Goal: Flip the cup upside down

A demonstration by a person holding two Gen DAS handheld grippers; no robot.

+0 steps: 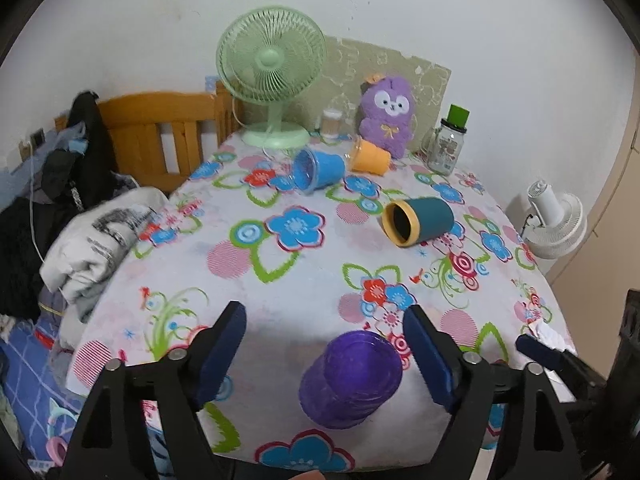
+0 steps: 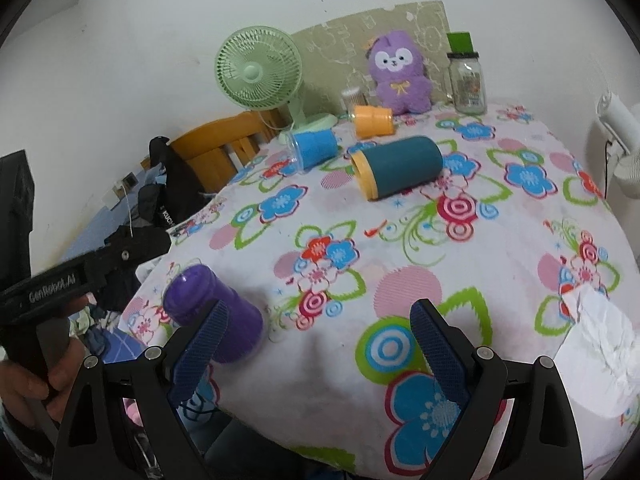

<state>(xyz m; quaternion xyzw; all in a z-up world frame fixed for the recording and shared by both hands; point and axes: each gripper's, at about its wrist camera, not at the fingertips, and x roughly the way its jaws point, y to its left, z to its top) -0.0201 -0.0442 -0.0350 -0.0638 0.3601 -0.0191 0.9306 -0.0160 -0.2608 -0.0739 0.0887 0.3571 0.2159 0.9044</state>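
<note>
A purple cup [image 1: 350, 378] stands upside down on the flowered tablecloth near the table's front edge, between my left gripper's [image 1: 324, 354] open fingers, which do not touch it. It also shows in the right wrist view [image 2: 214, 314], left of my right gripper [image 2: 320, 344], which is open and empty. A teal cup with a yellow rim [image 1: 418, 221] [image 2: 396, 167] lies on its side mid-table. A blue cup [image 1: 318, 170] [image 2: 312, 148] and an orange cup [image 1: 369, 156] [image 2: 372, 121] lie on their sides farther back.
At the table's back stand a green fan [image 1: 272, 76], a purple plush toy [image 1: 386, 110], a glass jar [image 1: 448, 146] and a small container [image 1: 331, 123]. A crumpled white paper [image 2: 600, 344] lies at the front right. Clothes [image 1: 92, 236] and a wooden headboard [image 1: 160, 128] sit left.
</note>
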